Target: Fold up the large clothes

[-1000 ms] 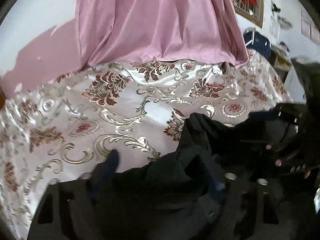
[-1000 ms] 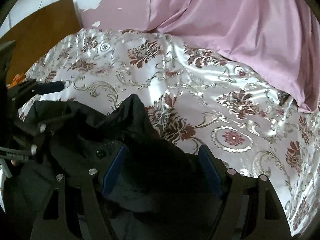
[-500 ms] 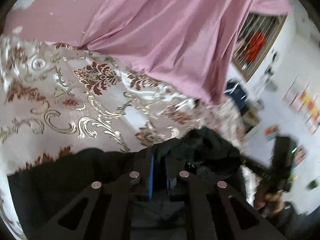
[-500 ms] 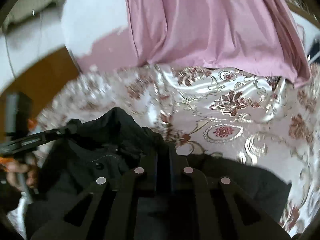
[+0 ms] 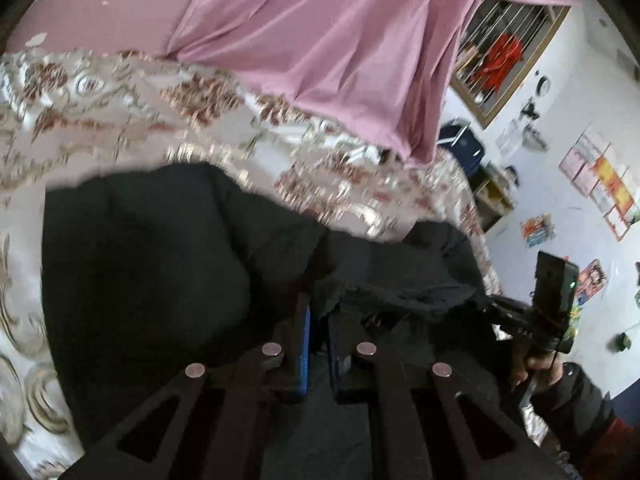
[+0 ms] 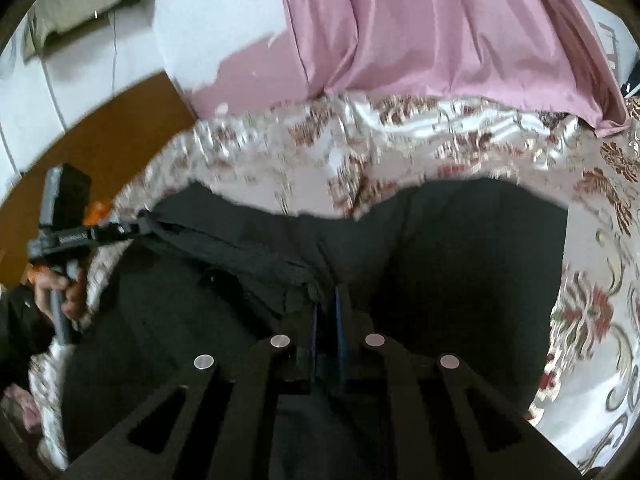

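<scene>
A black garment [image 5: 160,264] lies spread across a bed [image 5: 120,120] covered in a shiny floral brocade, its bulk on the near half of the cover and its far edge falling short of the pink curtain [image 5: 340,48] that hangs down onto the bed's far edge; both tongs are clamped on the cloth. The left gripper [image 5: 318,328] has its blue-lined fingers [image 5: 305,344] drawn almost together, a bunched fold of the black fabric pinched between them; the right gripper [image 6: 328,320] is likewise nearly closed, its narrow gap filled with a ridge of the same fabric. A taut, rumpled band of cloth runs between the two grips; in the right wrist view it stretches from the near fingers out to the left gripper [image 6: 132,228], seen side-on near the bed's left edge with the person's left hand [image 6: 60,284] round its handle; in the left wrist view the right gripper [image 5: 492,308] shows at the bed's right edge, its tips buried in dark folds, the right hand [image 5: 540,368] below it in a dark sleeve. The brocade is motion-blurred in both views. Past the right side of the bed stand a barred window [image 5: 508,60] with something red behind it, a blue bag [image 5: 460,144] and posters [image 5: 600,176] on a white wall; past the left side a brown wooden panel [image 6: 100,136] leans by the peeling pink-and-white wall.
</scene>
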The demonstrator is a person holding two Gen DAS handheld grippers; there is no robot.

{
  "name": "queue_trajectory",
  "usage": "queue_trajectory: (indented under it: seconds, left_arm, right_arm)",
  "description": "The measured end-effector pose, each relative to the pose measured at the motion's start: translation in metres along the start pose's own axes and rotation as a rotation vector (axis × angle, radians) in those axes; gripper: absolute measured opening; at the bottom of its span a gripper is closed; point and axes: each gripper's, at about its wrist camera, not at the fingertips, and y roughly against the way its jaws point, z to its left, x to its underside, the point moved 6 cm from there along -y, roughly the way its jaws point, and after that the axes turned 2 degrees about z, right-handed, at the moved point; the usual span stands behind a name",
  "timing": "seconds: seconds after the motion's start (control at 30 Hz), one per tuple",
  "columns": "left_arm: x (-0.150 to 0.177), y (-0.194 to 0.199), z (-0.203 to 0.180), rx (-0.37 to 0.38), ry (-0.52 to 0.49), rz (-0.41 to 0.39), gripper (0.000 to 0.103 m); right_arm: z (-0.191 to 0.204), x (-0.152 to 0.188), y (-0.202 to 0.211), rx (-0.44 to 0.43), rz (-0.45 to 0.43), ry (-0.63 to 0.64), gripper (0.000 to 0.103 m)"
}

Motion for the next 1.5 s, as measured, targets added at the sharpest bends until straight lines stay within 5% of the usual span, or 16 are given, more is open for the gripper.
queue_trajectory:
  seconds: [0.33, 0.6, 0.8, 0.97, 1.1, 1.27, 1.5]
  left_arm:
    - [0.022, -0.016, 0.009, -0.066, -0.061, 0.003, 0.007]
    - [0.017, 0.004, 0.001, -0.029, -0.064, -0.064, 0.007]
    - [0.011, 0.006, -0.014, -0.094, -0.153, -0.03, 0.007]
    - [0.011, 0.016, -0.02, -0.125, -0.158, -0.009, 0.008]
    - [0.015, 0.044, -0.042, -0.188, -0.24, -0.074, 0.009]
    - [0.01, 0.061, -0.075, -0.161, -0.353, -0.14, 0.016]
    - [-0.001, -0.036, -0.066, -0.27, -0.343, 0.118, 0.016]
  right_arm:
    - [0.0, 0.02, -0.026, 0.087, 0.029, 0.066, 0.007]
    - [0.018, -0.003, 0.033, -0.008, -0.145, 0.079, 0.013]
    - [0.036, -0.057, 0.059, -0.105, -0.269, 0.044, 0.015]
    - [0.052, -0.076, 0.01, -0.07, -0.076, 0.043, 0.017]
    - [0.047, -0.051, -0.037, -0.051, 0.102, 0.018, 0.017]
    - [0.034, -0.015, -0.052, -0.093, 0.146, -0.004, 0.017]
    - [0.029, -0.014, -0.054, -0.08, 0.165, 0.015, 0.017]
